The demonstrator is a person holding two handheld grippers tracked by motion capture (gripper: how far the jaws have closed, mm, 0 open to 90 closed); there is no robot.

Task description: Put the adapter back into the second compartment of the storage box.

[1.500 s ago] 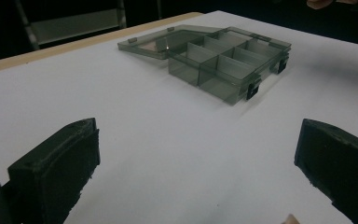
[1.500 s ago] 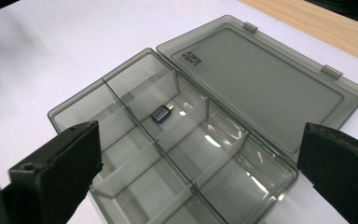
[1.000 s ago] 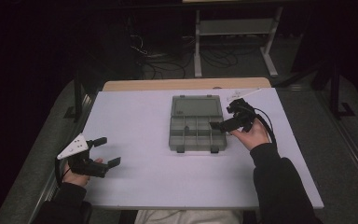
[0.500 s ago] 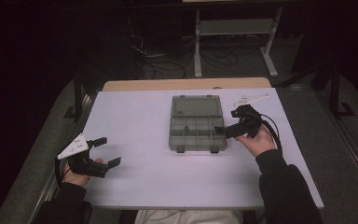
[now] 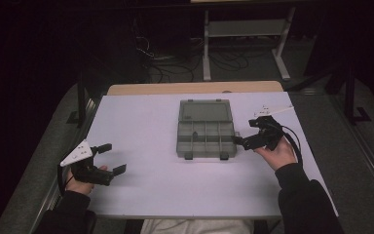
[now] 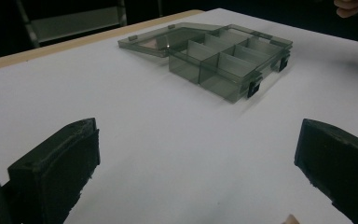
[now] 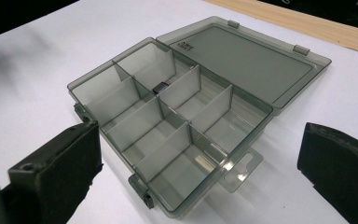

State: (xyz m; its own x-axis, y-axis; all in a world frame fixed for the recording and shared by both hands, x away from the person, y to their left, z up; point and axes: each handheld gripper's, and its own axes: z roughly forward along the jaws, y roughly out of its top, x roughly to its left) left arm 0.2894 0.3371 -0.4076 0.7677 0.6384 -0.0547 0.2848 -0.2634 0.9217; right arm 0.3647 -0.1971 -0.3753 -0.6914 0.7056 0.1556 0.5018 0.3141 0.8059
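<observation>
A smoky grey plastic compartment box (image 5: 206,135) lies open mid-table, its lid (image 5: 204,111) flat behind it. In the right gripper view the box (image 7: 168,126) has several dividers, and a small dark piece (image 7: 161,87) sits in one far compartment. My right gripper (image 5: 244,132) is open at the box's front right corner, jaws pointing at it, holding nothing; its jaws (image 7: 200,172) stand wide apart. My left gripper (image 5: 112,158) rests open near the table's front left, well away from the box (image 6: 223,56), with nothing between its jaws (image 6: 200,172).
The white tabletop (image 5: 146,122) ends in a wooden strip (image 5: 195,87) at the back. Behind it, on the dark floor, stand a metal shelf frame (image 5: 246,29) and loose cables (image 5: 165,63). Grey carpeted ledges flank the table.
My right gripper has slid toward the person along the box's right side, from its back right to its front right corner. The left gripper and the box have not moved.
</observation>
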